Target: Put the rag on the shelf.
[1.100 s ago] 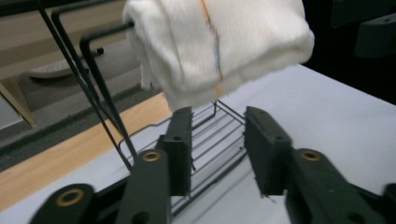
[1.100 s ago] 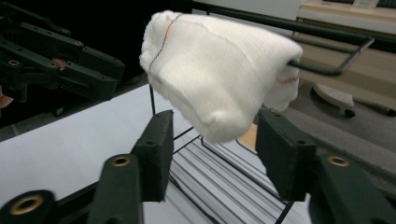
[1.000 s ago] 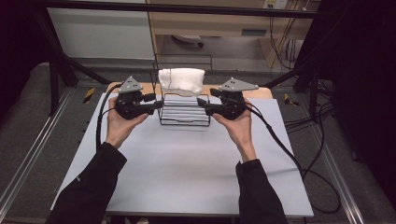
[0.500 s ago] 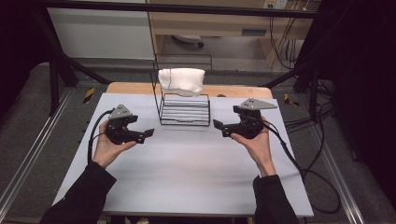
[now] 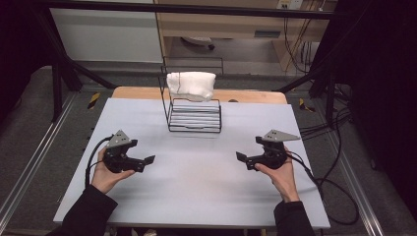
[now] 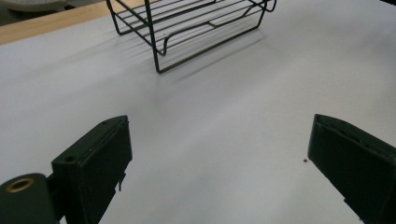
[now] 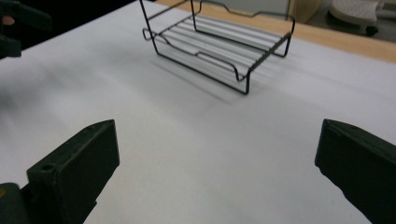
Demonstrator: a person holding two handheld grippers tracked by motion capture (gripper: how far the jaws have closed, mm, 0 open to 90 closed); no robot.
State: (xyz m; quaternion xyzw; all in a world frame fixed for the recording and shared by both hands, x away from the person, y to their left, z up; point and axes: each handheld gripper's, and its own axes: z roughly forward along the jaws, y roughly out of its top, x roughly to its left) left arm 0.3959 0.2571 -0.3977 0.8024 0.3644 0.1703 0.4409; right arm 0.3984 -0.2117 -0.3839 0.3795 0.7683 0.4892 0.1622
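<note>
A black wire rack (image 5: 194, 117) stands at the back middle of the grey table (image 5: 196, 191), and a white cloth (image 5: 191, 84) hangs over its top bar. My left gripper (image 5: 146, 162) rests low at the front left, well away from the rack. My right gripper (image 5: 244, 160) mirrors it at the front right. The jaws of both have just been opening, and both stand open with nothing between them. The left gripper view has its gripper (image 6: 219, 158) wide over bare table, the rack (image 6: 187, 28) beyond. The right gripper view shows the same for its gripper (image 7: 219, 163) and the rack (image 7: 219, 46).
A wooden strip (image 5: 246, 96) edges the table's far side. Cables (image 5: 334, 191) trail off the right edge to the floor. Dark frame posts (image 5: 59, 83) stand at the back left and right. The other hand's gripper (image 7: 14, 23) shows at the right gripper view's top left.
Both hands left the rack's sides, moving outward, toward the table's front and down. Both pairs of jaws opened wider. The cloth stays draped on the rack.
</note>
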